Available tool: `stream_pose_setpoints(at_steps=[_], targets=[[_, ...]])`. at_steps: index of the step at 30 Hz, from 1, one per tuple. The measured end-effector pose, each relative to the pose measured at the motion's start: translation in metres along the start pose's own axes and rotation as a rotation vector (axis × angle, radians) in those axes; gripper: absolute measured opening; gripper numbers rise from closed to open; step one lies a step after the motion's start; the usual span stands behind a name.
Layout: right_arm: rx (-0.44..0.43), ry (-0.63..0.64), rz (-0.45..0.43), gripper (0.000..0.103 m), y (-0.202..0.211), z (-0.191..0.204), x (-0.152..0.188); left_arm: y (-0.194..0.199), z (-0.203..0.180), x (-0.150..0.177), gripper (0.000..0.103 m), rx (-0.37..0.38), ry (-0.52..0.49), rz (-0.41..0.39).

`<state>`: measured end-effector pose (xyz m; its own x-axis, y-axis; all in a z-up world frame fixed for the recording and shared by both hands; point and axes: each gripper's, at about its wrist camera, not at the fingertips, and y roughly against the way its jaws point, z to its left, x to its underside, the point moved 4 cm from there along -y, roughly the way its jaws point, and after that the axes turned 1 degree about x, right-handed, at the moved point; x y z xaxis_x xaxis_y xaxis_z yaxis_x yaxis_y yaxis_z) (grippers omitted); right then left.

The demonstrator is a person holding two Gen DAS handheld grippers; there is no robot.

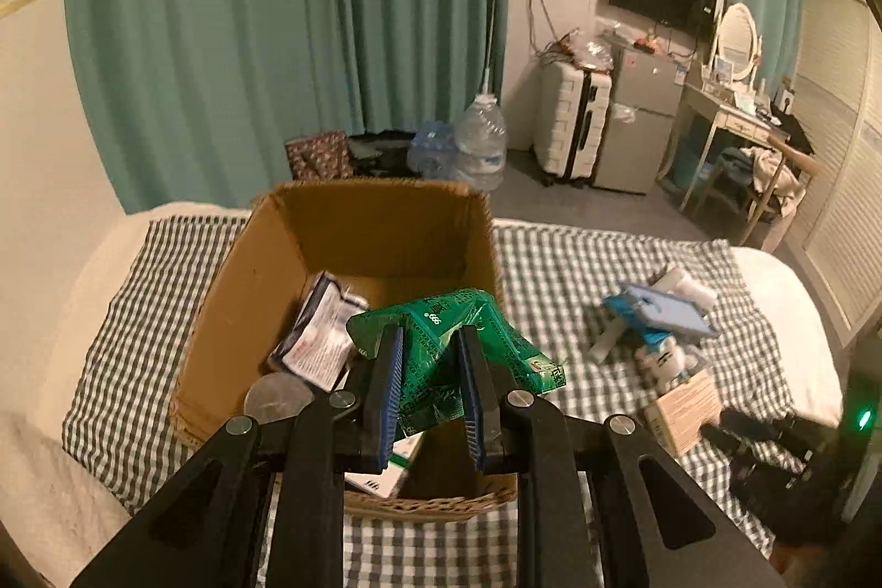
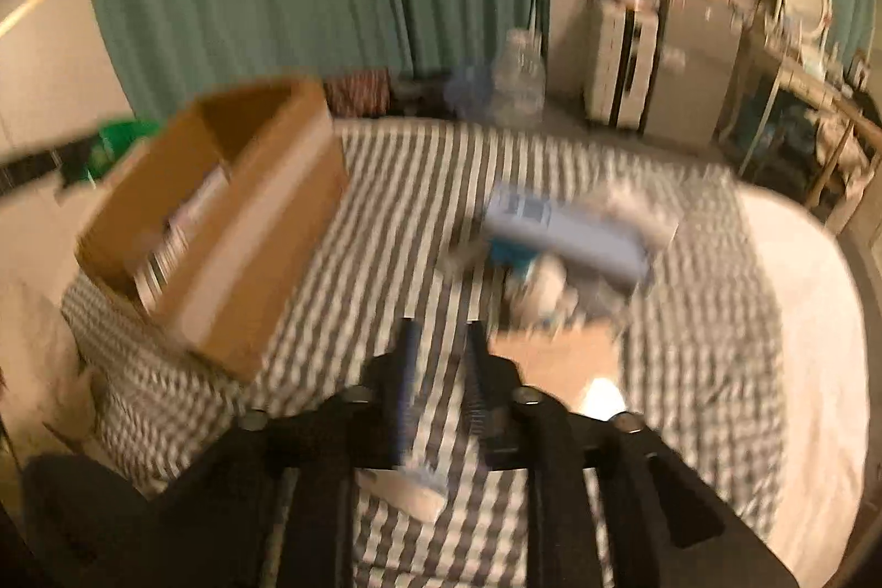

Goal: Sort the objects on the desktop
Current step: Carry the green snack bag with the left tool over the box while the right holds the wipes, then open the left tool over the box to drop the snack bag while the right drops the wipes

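My left gripper (image 1: 429, 340) is shut on a green packet (image 1: 468, 340) and holds it over the open cardboard box (image 1: 259, 257). The box holds a dark-and-white pouch (image 1: 322, 332), a round silver lid (image 1: 278, 398) and a white packet (image 1: 380, 475). In the blurred right wrist view my right gripper (image 2: 444, 340) stands open and empty above the checked cloth (image 2: 386, 257), with the box (image 2: 264, 268) to its left. A pile with a blue-and-white box (image 2: 568, 230) and a tan carton (image 2: 557, 356) lies just ahead.
The pile also shows right of the box in the left wrist view (image 1: 661, 312). A small white item (image 2: 408, 489) lies under the right gripper. Beyond the bed stand water jugs (image 1: 482, 136), a suitcase (image 1: 573, 119) and a small fridge (image 1: 639, 114).
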<state>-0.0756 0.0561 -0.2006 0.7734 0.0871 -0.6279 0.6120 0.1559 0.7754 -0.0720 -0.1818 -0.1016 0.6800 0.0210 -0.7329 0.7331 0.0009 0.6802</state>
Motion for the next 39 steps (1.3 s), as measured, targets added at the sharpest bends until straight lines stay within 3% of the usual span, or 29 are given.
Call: stream_pose_setpoints(at_steps=[3, 5, 10, 15, 16, 19, 22, 26, 29, 31, 34, 39], targets=[[-0.013, -0.023, 0.058, 0.037, -0.019, 0.003, 0.029, -0.006, 0.006, 0.006, 0.019, -0.006, 0.005, 0.012], [-0.037, -0.033, 0.077, 0.051, -0.022, 0.007, 0.043, -0.009, 0.009, 0.008, 0.019, -0.005, 0.018, 0.018], [-0.073, -0.020, 0.130, 0.069, -0.028, 0.021, 0.071, -0.017, 0.015, 0.009, 0.020, -0.005, 0.041, 0.032], [-0.059, 0.046, 0.355, 0.069, -0.069, 0.035, 0.112, -0.021, 0.019, 0.007, 0.020, -0.014, 0.055, 0.036], [-0.057, 0.035, 0.382, 0.061, -0.075, 0.034, 0.119, -0.022, 0.020, 0.007, 0.020, -0.017, 0.055, 0.037], [-0.075, -0.002, 0.382, 0.053, -0.077, 0.028, 0.123, -0.025, 0.026, 0.007, 0.020, -0.028, 0.056, 0.042], [-0.089, -0.014, 0.350, 0.029, -0.067, 0.026, 0.113, -0.031, 0.031, 0.005, 0.020, -0.037, 0.066, 0.050], [-0.102, -0.003, 0.285, 0.027, -0.054, 0.028, 0.085, -0.041, 0.036, 0.002, 0.020, -0.055, 0.068, 0.067], [-0.117, 0.001, 0.233, 0.026, -0.046, 0.031, 0.061, -0.048, 0.039, 0.000, 0.025, -0.068, 0.070, 0.079], [-0.125, -0.003, 0.185, 0.026, -0.038, 0.033, 0.041, -0.052, 0.042, -0.001, 0.044, -0.069, 0.072, 0.088], [-0.123, 0.011, 0.105, 0.026, -0.024, 0.040, 0.007, -0.055, 0.047, -0.002, 0.061, -0.081, 0.074, 0.085], [-0.159, 0.029, -0.019, 0.026, -0.004, 0.059, -0.055, -0.058, 0.061, -0.004, 0.077, -0.108, 0.104, 0.080]])
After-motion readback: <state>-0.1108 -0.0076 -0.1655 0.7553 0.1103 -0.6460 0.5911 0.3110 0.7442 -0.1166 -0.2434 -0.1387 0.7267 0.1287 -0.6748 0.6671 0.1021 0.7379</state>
